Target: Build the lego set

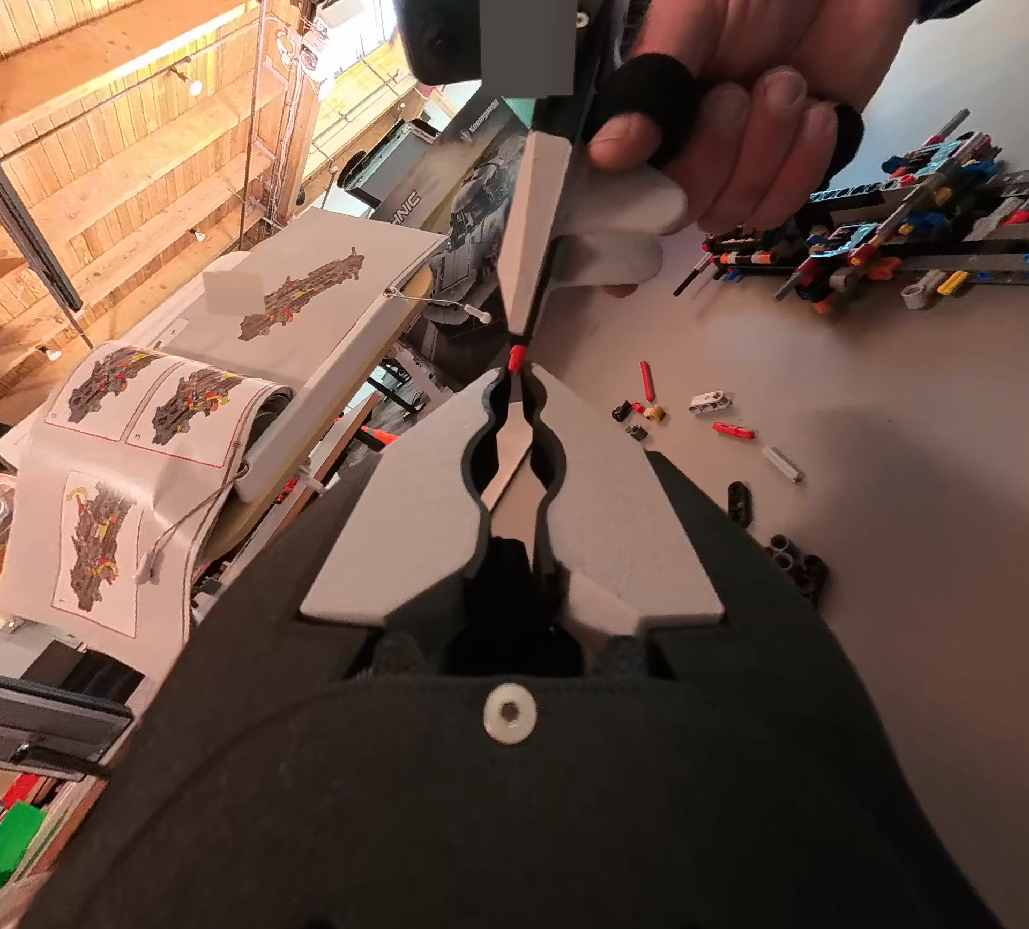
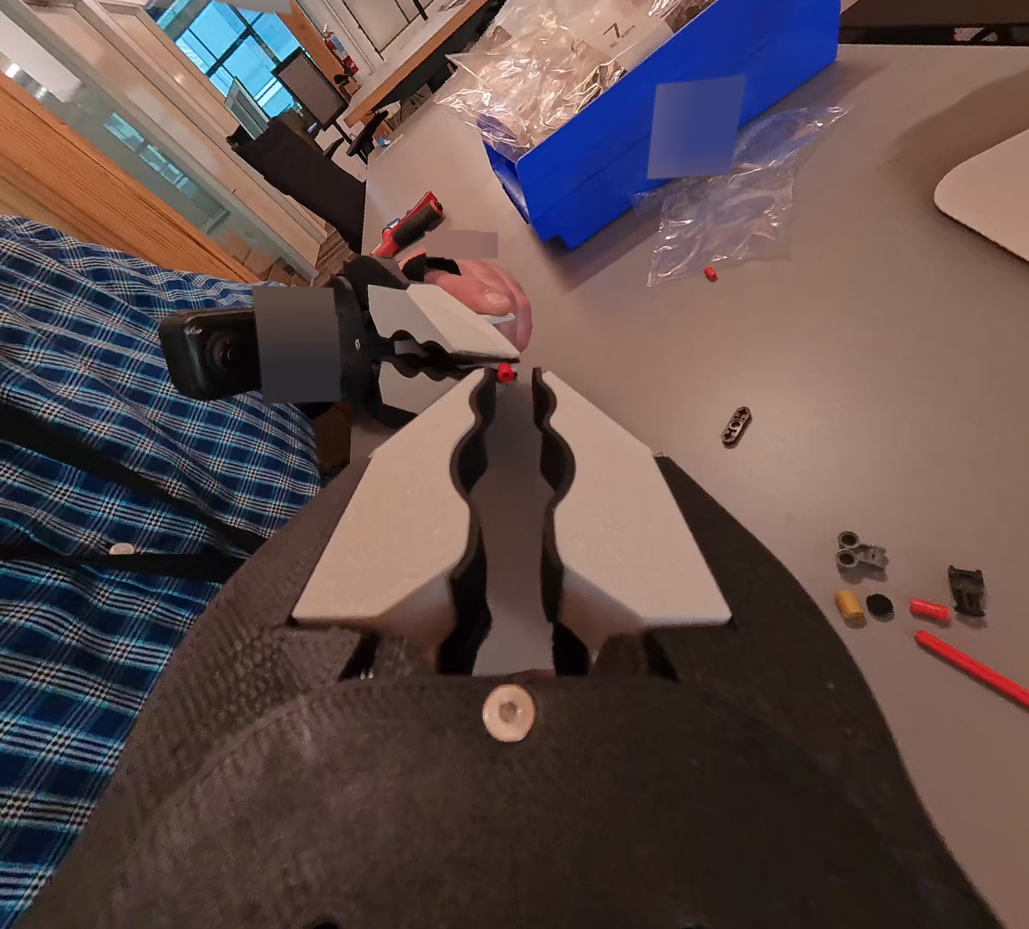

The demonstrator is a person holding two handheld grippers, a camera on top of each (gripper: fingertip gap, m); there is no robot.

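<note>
My left gripper is shut on a small red Lego pin and holds it in the air above the grey table. My right gripper is open, its tips meeting the left gripper's tips. The red pin sits just inside its left fingertip, not clamped. In the left wrist view the right gripper comes down from above, held by a hand. In the right wrist view the left gripper reaches in from the left. A partly built Lego chassis lies on the table at the far right.
Loose small parts and black beams lie on the table. An open instruction booklet and the set's box stand at the left. A blue bin of plastic bags, a black beam, a red axle and small pieces show in the right wrist view. Both grippers' tips are close together, under 4 cm apart. My right gripper's tips are some 15 cm from the red axle. The left camera catches it too, in the left wrist view.
</note>
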